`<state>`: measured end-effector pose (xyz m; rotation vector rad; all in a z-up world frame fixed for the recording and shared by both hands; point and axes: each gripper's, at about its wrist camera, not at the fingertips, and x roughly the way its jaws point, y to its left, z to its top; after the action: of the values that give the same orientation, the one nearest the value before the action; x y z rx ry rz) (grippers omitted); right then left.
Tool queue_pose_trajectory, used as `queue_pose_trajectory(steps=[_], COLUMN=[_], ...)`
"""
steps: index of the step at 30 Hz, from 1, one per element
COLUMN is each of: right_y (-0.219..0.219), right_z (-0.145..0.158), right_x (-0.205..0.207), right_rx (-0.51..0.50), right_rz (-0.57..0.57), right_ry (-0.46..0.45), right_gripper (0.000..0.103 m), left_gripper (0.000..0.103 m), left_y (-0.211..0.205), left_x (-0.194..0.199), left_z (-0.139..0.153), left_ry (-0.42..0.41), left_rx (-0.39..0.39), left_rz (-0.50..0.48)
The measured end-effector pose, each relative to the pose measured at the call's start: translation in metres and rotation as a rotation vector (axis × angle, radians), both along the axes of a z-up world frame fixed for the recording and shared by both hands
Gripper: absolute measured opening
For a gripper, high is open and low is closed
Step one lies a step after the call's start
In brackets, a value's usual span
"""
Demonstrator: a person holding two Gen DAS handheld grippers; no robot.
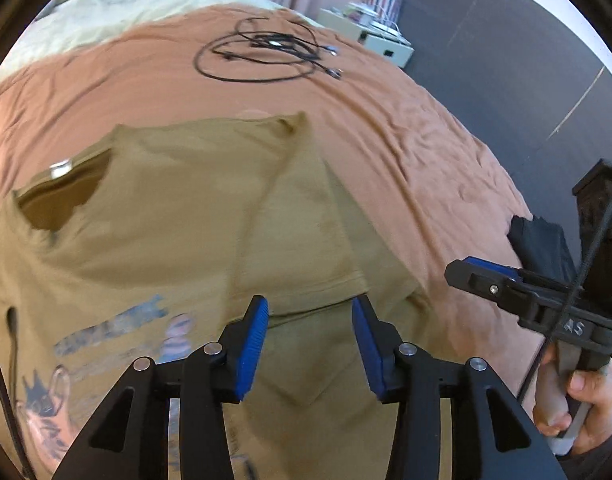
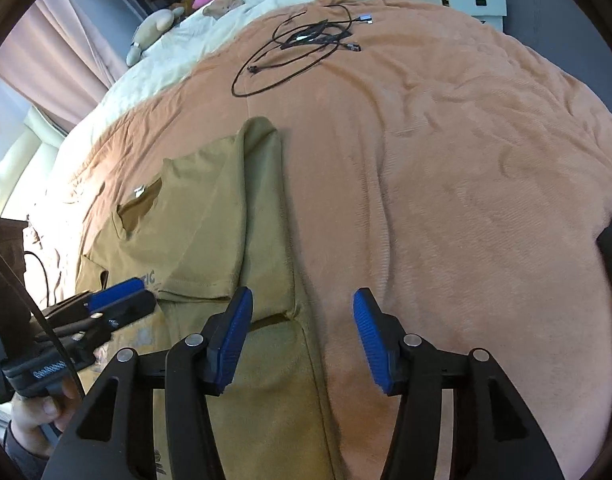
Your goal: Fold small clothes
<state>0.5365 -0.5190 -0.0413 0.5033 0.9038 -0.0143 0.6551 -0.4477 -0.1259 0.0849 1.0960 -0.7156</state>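
Blue-padded left claw (image 1: 310, 336) and right claw (image 2: 302, 336) gape wide, gripping nothing, above the part-folded olive cotton T-shirt (image 2: 242, 216) on the orange-blanketed bed (image 2: 446, 184); its blurred chest print is unreadable.

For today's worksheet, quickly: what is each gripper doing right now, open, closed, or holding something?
Left gripper: open, holding nothing, over the olive T-shirt.
Right gripper: open, holding nothing, at the shirt's folded edge.

Olive printed T-shirt (image 1: 178, 220) lies flat (right side folded inward) on the orange blanket (image 1: 406, 128)
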Motion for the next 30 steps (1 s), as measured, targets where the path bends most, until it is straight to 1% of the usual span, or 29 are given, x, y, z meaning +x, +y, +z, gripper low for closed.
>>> queue_pose_trajectory(steps=[5,9,10,11,12,13,14,15,16,18,20,22,25,30], right_y=[-0.008,-0.020,-0.021,-0.021,-0.022,-0.021,-0.021,-0.020,-0.020,-0.017,-0.013,-0.009,-0.005,0.002], right_z=[-0.003,-0.005,-0.005,-0.005,-0.005,-0.005,-0.005,-0.005,-0.005,-0.004,-0.002,0.000,0.002,0.003], right_x=[-0.006,-0.012,-0.012,-0.012,-0.013,-0.012,-0.012,-0.012,-0.011,-0.007,-0.001,0.004,0.016,0.036], right_rx=[0.008,0.033,0.036,0.039,0.043,0.044,0.044,0.042,0.041,0.037,0.032,0.026,0.021,0.009], right_rz=[-0.001,-0.008,-0.010,-0.011,-0.011,-0.009,-0.008,-0.005,0.000,0.009,0.017,0.021,0.031,0.057], right_ry=[-0.004,-0.007,-0.009,-0.009,-0.011,-0.011,-0.011,-0.011,-0.011,-0.011,-0.012,-0.012,-0.013,-0.010], right_gripper=[0.050,0.050,0.050,0.050,0.050,0.050,0.050,0.050,0.050,0.050,0.050,0.050,0.050,0.050], left_gripper=[0.046,0.046,0.044,0.040,0.020,0.003,0.003,0.003,0.003,0.003,0.003,0.003,0.003,0.003], left_y=[-0.027,-0.049,-0.052,-0.053,-0.053,-0.052,-0.049,-0.044,-0.039,-0.030,-0.019,-0.006,0.012,0.034], left_x=[0.003,0.002,0.002,0.002,0.002,0.003,0.005,0.008,0.009,0.013,0.021,0.031,0.045,0.064], left_z=[-0.014,-0.026,-0.029,-0.032,-0.031,-0.030,-0.029,-0.025,-0.018,-0.008,-0.001,0.008,0.014,0.015], left_ry=[0.021,0.012,0.018,0.015,-0.009,-0.019,-0.009,-0.003,-0.018,-0.040,-0.034,-0.053,-0.057,-0.071], left_rx=[0.001,0.034,0.040,0.047,0.059,0.070,0.063,0.037,0.023,0.019,0.004,0.008,0.000,0.007], left_rz=[-0.027,-0.057,-0.066,-0.071,-0.069,-0.066,-0.064,-0.062,-0.061,-0.050,-0.025,0.012,0.052,0.108])
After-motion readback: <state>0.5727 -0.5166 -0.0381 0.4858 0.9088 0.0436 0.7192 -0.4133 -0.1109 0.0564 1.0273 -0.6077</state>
